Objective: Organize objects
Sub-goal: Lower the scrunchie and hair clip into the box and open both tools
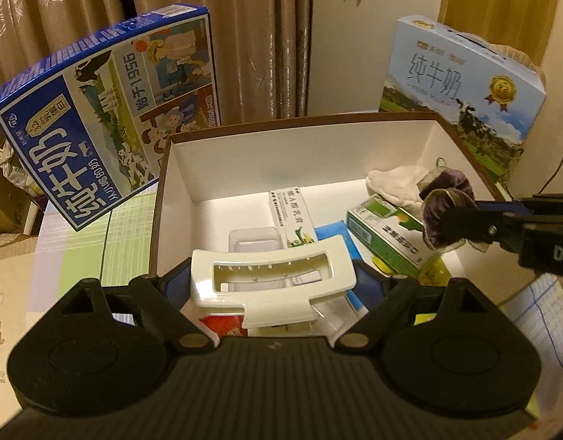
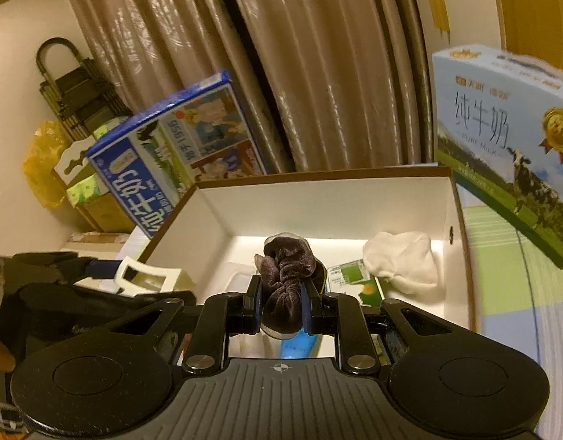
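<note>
A: So, both grippers are loaded above the open box (image 1: 433, 135). The left gripper (image 1: 272, 286) has its jaws wide, and the white hair claw (image 1: 272, 284) sits across them, held by its two ends. The right gripper (image 2: 283, 302) has its jaws narrow, pinched on the dark velvet scrunchie (image 2: 287, 278).

B: Where should each one go, do you think?

A: The floor of the box is already busy. I see a white cloth (image 2: 402, 262) near the right wall, a green carton (image 1: 387, 236), a tube box (image 1: 292, 218), a clear plastic tray (image 1: 253, 240) and something blue (image 1: 334, 236). The bare floor is mostly at the back and the left.

B: Then the claw goes to the left side?

A: Yes, I think so. It is hard and can bounce, so it is better to bring it low before the jaws let go. The scrunchie is soft, it can fall beside the cloth without trouble.

B: Any danger?

A: The two grippers are near each other in the left view. I would release one, draw it away, then release the other, and keep clear of the rim.
</note>
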Motion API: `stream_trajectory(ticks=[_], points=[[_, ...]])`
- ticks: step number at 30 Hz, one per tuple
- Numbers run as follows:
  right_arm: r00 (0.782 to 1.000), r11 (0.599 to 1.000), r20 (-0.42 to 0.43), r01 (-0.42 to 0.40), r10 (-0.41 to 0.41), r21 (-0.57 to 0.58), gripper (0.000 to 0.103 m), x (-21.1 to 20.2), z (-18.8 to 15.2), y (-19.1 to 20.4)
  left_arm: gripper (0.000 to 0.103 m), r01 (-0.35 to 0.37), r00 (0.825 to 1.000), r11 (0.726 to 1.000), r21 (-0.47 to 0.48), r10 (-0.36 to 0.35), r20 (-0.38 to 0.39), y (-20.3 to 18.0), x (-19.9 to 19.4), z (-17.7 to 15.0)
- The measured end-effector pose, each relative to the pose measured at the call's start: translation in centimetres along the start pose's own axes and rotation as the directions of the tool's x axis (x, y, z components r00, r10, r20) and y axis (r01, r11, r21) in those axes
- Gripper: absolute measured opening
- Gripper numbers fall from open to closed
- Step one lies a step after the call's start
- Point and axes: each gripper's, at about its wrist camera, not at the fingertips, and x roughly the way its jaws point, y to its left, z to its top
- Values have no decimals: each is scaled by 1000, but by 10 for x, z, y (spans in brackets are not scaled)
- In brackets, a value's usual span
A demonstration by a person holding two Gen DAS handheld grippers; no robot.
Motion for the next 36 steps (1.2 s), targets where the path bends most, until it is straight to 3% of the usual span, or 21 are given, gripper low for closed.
stream_trajectory(ticks=[13,15,17,19,27,32,36], points=[[998,996,-38,51,-48,78,18,72,30,-26,85,-27,1000,999,21,27,-3,15,44,34],[998,992,-50,42,-36,120,24,81,34,-33,85,-26,1000,999,26,26,-3,15,47,37],[998,986,-42,49,-42,160,41,84,36,-40,85,-27,1000,999,33,27,-2,15,52,39],[998,983,-30,52,-48,175,51,83,39,-43,85,-26,1000,999,39,26,-5,14,56,40],[995,980,-58,90,-81,179,52,74,35,-55,85,-19,999,999,31,20,-30,16,72,38],[983,981,-96,169,-160,95,52,70,25,-54,85,-31,997,998,51,34,-64,14,88,34],[980,981,-102,178,-170,77,52,67,20,-54,85,-48,995,997,63,53,-90,14,102,34]])
